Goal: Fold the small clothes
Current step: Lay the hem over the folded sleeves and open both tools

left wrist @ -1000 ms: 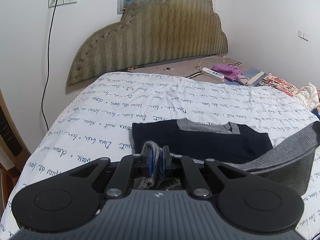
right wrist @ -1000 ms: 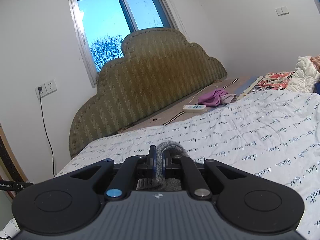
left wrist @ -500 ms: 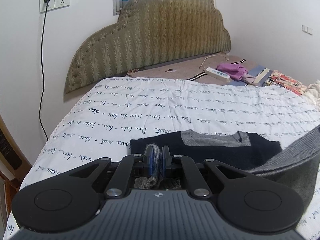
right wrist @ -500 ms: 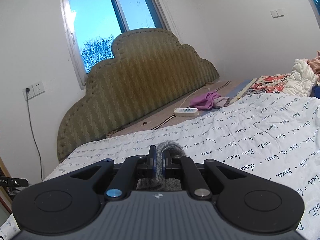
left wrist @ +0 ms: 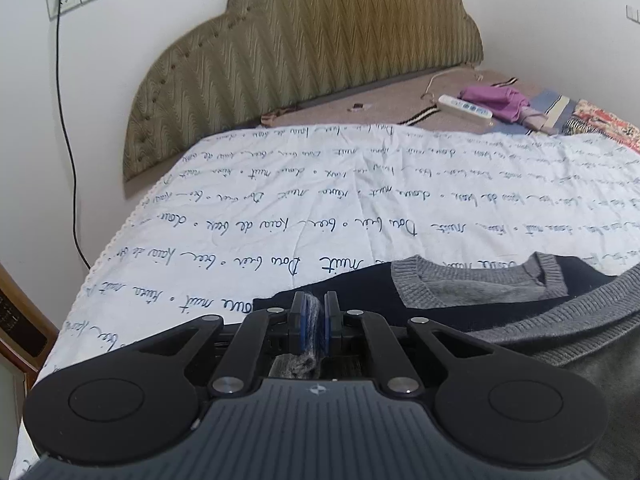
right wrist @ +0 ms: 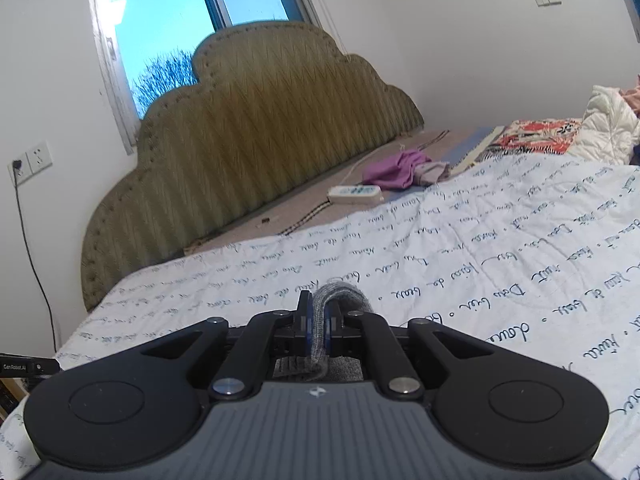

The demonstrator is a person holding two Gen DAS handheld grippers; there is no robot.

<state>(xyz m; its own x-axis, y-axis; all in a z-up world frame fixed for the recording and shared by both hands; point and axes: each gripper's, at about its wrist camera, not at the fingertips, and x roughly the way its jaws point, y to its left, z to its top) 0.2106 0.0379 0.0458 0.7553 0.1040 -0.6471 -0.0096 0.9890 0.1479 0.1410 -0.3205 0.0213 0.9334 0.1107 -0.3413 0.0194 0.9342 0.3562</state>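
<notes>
White quilt with blue script lettering: spreading open toward the headboard, its left edge falling away. Navy and grey knit sweater: lying flat just ahead of the left gripper, whose jaws are pinching its grey hem. Right gripper: clamping grey ribbed knit, lifting it.

1 sweater, 2 grippers, 1 pwr strip, 1 headboard, 1 purple cloth
</notes>
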